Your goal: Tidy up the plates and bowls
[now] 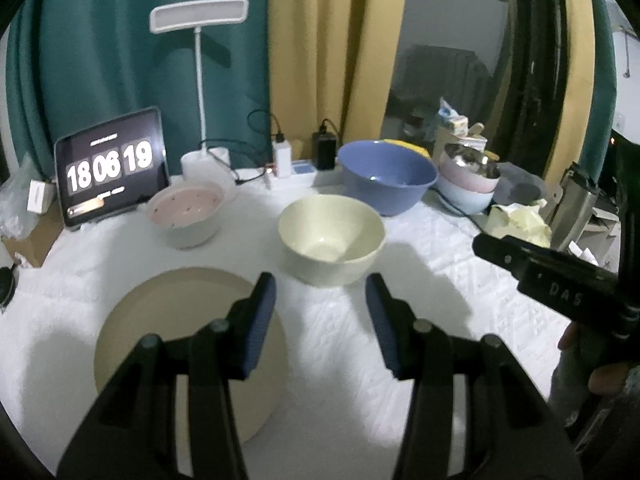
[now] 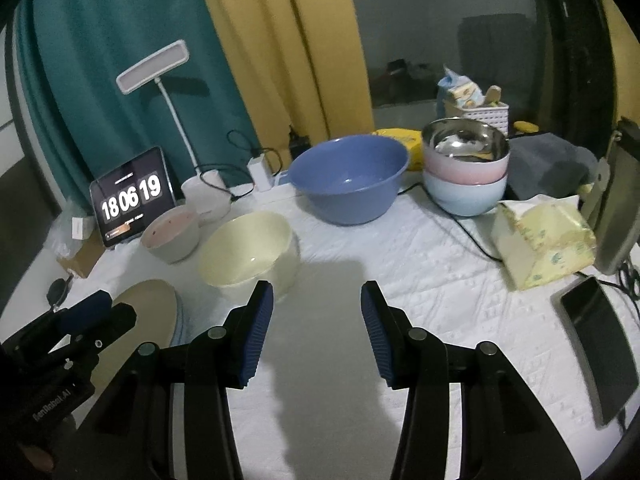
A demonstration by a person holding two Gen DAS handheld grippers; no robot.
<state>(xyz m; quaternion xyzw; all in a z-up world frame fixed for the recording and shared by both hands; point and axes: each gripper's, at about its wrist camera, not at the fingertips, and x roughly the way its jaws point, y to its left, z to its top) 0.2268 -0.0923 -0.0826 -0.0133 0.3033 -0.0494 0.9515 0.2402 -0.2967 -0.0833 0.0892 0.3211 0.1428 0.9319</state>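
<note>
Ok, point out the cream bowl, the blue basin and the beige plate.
cream bowl (image 1: 330,236), left wrist view, inner wall.
blue basin (image 2: 348,184), right wrist view, inside.
beige plate (image 1: 176,320), left wrist view, flat face.

tan plate partly behind fingers, tablet's small text perhaps unreadable

Cream bowl, blue basin, beige plate, white quilted cloth (diamond-stitched), teal curtain.

Glossy steel bowl, matt beige plate (smooth), quilted cloth
</note>
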